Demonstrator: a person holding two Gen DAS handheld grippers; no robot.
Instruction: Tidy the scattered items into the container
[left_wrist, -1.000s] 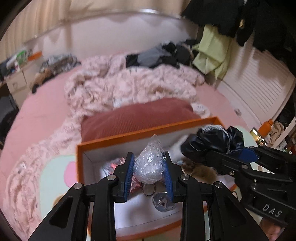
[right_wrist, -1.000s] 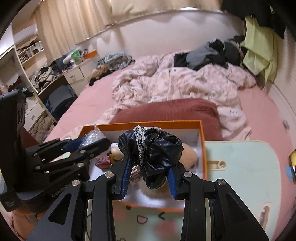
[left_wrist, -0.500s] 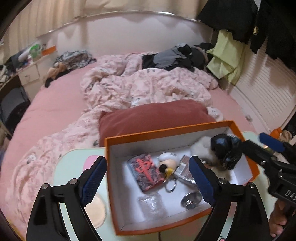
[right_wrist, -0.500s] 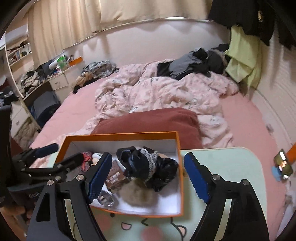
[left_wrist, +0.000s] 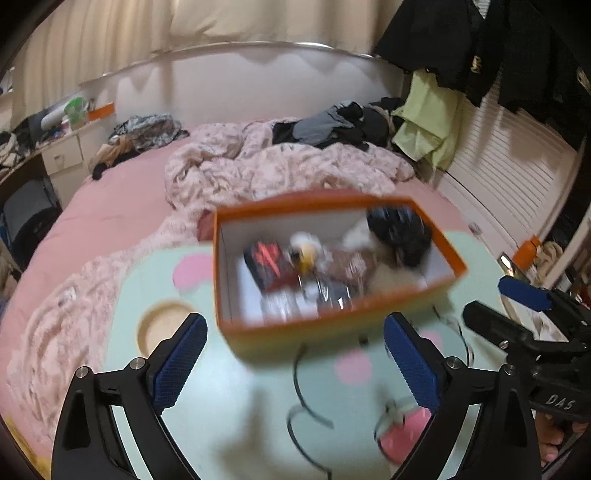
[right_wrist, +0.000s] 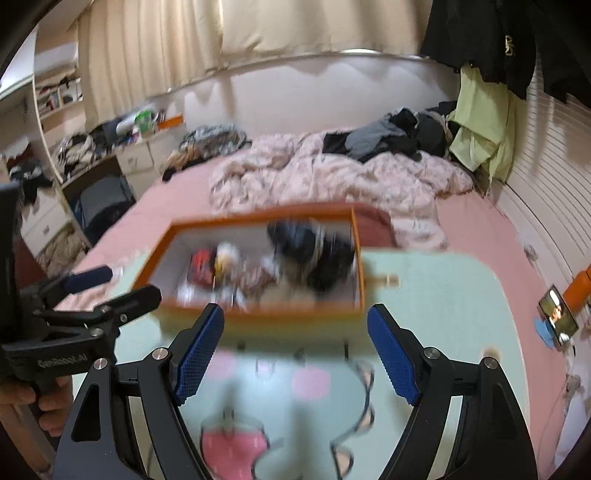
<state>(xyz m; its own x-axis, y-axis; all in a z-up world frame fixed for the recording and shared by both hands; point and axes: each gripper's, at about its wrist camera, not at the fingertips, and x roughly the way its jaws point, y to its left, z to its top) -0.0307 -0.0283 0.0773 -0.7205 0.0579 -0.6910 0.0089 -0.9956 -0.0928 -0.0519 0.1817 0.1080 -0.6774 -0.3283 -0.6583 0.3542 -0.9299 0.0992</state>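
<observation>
Both grippers hang over a pale green bed table, pulled clear of the orange box (left_wrist: 332, 325) that sits at its far side, already holding a black frilled bundle (right_wrist: 314, 251), a red-and-black pouch and other small things. The left gripper (left_wrist: 295, 365) has just spread its jaws wider; nothing lies between them. The right gripper (right_wrist: 293, 354) stands wide too, empty. Loose items remain on the table nearer than the box: a pink item (left_wrist: 402, 432) low by the left gripper's right-hand finger, and a black looping cord (right_wrist: 360, 402) running toward the viewer under the right gripper. Either seems within reach.
</observation>
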